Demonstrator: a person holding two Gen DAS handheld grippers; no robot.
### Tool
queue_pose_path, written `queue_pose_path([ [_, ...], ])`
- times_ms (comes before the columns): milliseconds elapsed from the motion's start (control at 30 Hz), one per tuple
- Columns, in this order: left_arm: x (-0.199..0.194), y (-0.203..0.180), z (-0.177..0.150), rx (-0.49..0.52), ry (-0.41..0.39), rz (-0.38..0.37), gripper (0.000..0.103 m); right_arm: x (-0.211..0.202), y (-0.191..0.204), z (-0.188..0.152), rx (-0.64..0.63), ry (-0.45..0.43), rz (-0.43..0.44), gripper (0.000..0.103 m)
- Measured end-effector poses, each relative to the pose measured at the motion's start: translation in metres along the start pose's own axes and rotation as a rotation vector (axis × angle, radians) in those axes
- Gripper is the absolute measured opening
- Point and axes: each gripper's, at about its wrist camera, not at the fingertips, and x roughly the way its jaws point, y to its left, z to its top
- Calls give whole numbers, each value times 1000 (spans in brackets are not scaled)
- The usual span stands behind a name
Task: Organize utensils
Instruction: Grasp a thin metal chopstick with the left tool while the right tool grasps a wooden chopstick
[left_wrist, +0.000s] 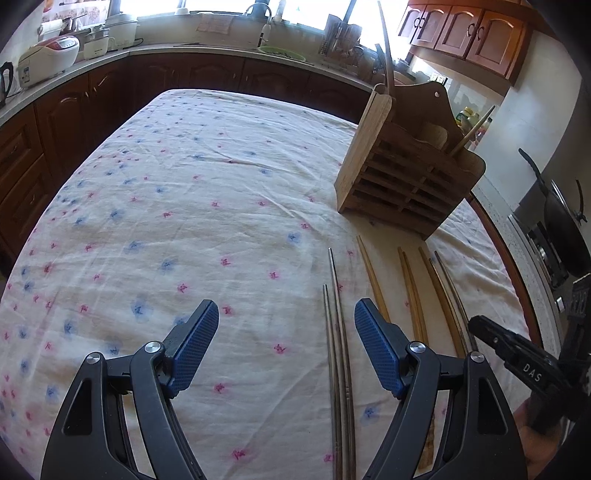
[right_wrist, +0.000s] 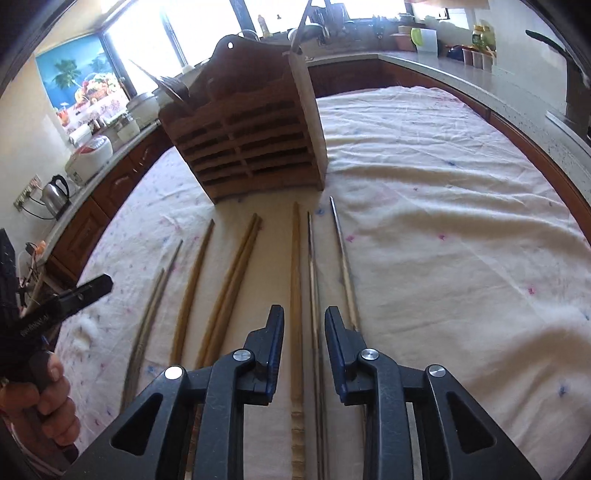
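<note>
the left hand-held gripper (left_wrist: 286, 314) hangs wide apart over the bench (left_wrist: 184, 206); the right hand-held gripper (right_wrist: 304, 317) is narrowly apart, unclamped, around chopsticks (right_wrist: 295, 295) lying just before the wooden holder (right_wrist: 251, 147).

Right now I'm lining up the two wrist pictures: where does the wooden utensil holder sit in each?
Left wrist view: wooden utensil holder stands upper right, beyond the chopsticks.
Right wrist view: it stands upper centre-left, beyond the chopsticks.
Shared landmark: the floral tablecloth under it.
</note>
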Motion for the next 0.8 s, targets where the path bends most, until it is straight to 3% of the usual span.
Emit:
queue_pose_path([
  [233,34,-23,27,89,62,5,75,28,20,37,-32,-5,31,24],
  [433,74,-36,39,158,184,-3,45,63,17,58,-51,58,10,24],
  [667,87,-56,41,272,174,57,45,86,20,71,-109,92,-11,22],
  [733,88,-62,39,318,159,86,38,91,24,73,-139,90,-26,22],
  [800,88,-65,38,334,150,76,19,93,28,73,-169,87,-55,18],
])
